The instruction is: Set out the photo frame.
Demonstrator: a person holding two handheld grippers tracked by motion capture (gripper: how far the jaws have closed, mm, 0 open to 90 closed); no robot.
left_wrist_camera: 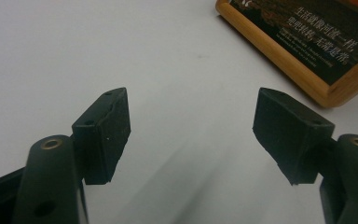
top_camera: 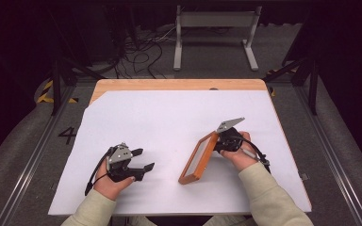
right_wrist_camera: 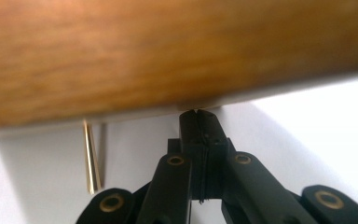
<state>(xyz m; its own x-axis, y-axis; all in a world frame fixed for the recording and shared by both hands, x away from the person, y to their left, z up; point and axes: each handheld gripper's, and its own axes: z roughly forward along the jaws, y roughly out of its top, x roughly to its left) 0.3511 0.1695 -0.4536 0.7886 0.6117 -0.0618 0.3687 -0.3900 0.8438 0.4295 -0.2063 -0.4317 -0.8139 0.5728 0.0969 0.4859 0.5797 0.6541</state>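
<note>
A wooden picture frame [top_camera: 198, 159] stands tilted on its left long edge on the white sheet [top_camera: 169, 117], right of the middle. My right gripper [top_camera: 218, 140] is at the frame's raised right edge. In the right gripper view the jaws are pressed together, with my right gripper [right_wrist_camera: 198, 114] meeting the underside of the frame's blurred wood [right_wrist_camera: 168, 56]. A thin brass rod [right_wrist_camera: 91, 158] hangs below the frame there. My left gripper [top_camera: 143, 159] rests open near the front left, holding nothing. Beyond my left gripper [left_wrist_camera: 191, 126], the frame's corner [left_wrist_camera: 307, 46] shows dark printed text.
The white sheet covers most of a wooden table [top_camera: 169, 84], whose far edge shows bare. Past the table stand a white metal stand [top_camera: 214, 21] and loose cables [top_camera: 141, 52] on the floor. Black tripod legs [top_camera: 56, 84] flank the table.
</note>
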